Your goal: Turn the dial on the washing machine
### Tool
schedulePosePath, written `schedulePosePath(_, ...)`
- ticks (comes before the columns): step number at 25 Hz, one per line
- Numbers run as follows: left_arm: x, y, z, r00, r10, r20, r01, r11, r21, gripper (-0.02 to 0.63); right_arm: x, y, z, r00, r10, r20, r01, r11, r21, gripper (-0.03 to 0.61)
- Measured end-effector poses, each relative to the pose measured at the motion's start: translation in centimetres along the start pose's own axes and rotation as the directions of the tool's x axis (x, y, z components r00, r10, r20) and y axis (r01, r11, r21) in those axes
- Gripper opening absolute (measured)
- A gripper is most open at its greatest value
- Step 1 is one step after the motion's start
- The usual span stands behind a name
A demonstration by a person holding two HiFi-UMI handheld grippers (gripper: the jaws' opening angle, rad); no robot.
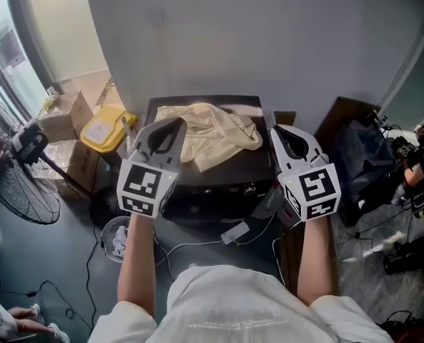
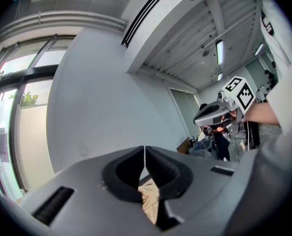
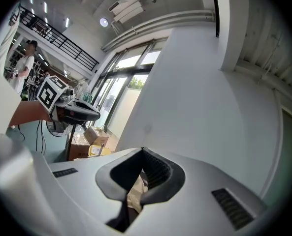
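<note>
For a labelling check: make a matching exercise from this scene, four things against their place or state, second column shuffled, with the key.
1 cloth
2 yellow container
3 fan
4 left tongs

A shut, empty
B far left of the head view
C draped on the washing machine
D just left of the washing machine

Pairs: 1-C, 2-D, 3-B, 4-A

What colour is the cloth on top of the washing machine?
Pale beige; the cloth shows best in the head view.

Perhaps a workshop: cardboard boxes (image 1: 67, 117), floor fan (image 1: 24, 193).
</note>
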State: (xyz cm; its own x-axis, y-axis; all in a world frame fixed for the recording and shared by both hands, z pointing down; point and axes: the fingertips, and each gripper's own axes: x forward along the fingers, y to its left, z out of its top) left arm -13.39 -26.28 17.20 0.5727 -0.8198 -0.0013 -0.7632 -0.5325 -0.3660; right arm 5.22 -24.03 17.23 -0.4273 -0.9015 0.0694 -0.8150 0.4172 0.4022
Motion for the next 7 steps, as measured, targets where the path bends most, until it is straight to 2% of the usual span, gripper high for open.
schedulePosePath(7, 0.45, -0.75, -0.32, 1.0, -0.009, -0.009, 0.009, 1.0, -0.023, 0.021, -0.21, -0.58, -0.57, 1.0, -0.002, -0.01, 0.002, 1.0, 0.005, 0.014)
